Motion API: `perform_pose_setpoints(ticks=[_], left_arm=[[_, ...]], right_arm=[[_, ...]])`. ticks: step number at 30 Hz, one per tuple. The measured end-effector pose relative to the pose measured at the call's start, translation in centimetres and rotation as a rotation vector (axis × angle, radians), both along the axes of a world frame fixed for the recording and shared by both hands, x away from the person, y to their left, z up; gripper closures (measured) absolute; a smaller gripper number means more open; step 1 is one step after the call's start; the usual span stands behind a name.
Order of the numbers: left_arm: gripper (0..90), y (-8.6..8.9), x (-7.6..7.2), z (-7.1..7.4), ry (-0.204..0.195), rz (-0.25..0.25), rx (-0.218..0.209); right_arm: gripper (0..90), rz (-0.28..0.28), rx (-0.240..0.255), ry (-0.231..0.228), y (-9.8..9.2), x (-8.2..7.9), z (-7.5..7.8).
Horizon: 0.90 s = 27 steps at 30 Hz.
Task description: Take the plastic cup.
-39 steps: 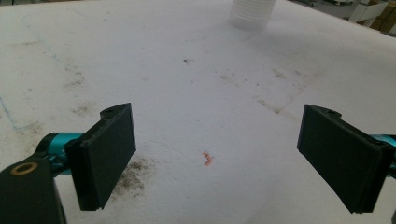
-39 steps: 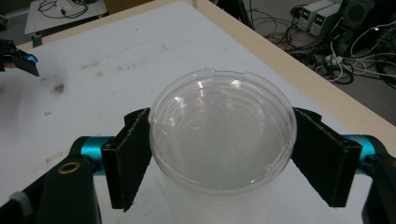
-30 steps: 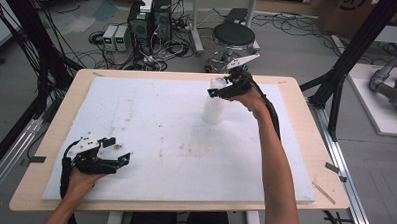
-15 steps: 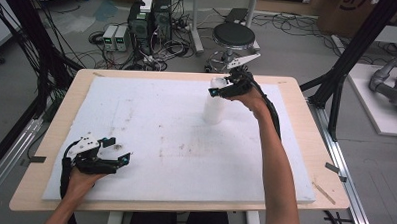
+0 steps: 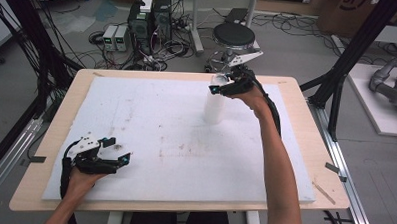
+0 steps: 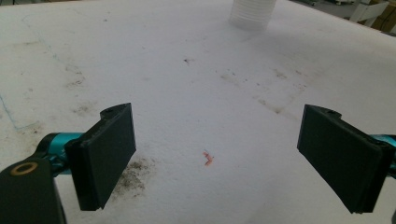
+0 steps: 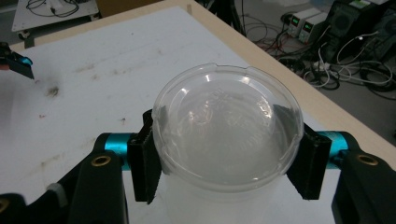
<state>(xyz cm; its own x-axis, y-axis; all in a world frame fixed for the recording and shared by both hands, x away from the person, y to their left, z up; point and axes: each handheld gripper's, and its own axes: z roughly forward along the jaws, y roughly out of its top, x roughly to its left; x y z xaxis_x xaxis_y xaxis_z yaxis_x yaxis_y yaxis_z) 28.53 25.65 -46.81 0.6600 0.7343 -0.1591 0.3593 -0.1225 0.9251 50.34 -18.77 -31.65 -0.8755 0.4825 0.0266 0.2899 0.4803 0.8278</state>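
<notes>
My right gripper (image 7: pixel 226 158) has its jaws pressed on both sides of the lid (image 7: pixel 229 140) of the clear container (image 5: pixel 214 106), which stands on the white mat (image 5: pixel 151 125) near the far edge of the table (image 5: pixel 317 161). My left gripper (image 6: pixel 215 156) rests near the front left corner, jaws wide apart, holding nothing. I judge the grasp is done; whether lifting or opening follows I cannot tell.

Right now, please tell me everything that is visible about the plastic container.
The plastic container is a tall, round, translucent white tub with ribbed walls and a clear lid with faint embossed lettering. It stands upright on the white mat, toward the table's far side. The right gripper has its jaws against opposite sides just under the lid rim.
</notes>
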Motion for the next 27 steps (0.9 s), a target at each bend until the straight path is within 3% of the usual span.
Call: perform_pose_setpoints(ticks=[5, 7, 11, 18, 27], left_arm=[[11.4, 0.0, 0.0, 0.0, -0.002, 0.001, 0.000], [11.4, 0.0, 0.0, 0.0, -0.002, 0.002, 0.000], [11.4, 0.0, 0.0, 0.0, -0.003, 0.003, -0.004], [11.4, 0.0, 0.0, 0.0, -0.001, -0.002, 0.002], [11.4, -0.1, 0.0, 0.0, -0.004, -0.001, 0.000]], right_arm=[[38.2, -0.005, 0.001, -0.005, -0.2, -0.1, 1.2], [38.3, -0.001, 0.026, -0.024, -0.2, -0.2, 2.3], [38.3, -0.008, 0.017, -0.018, -0.1, -0.3, 3.8], [39.0, -0.009, 0.034, -0.059, 0.1, -0.7, 6.6], [39.0, -0.011, 0.028, -0.077, 0.2, -1.5, 8.8]])
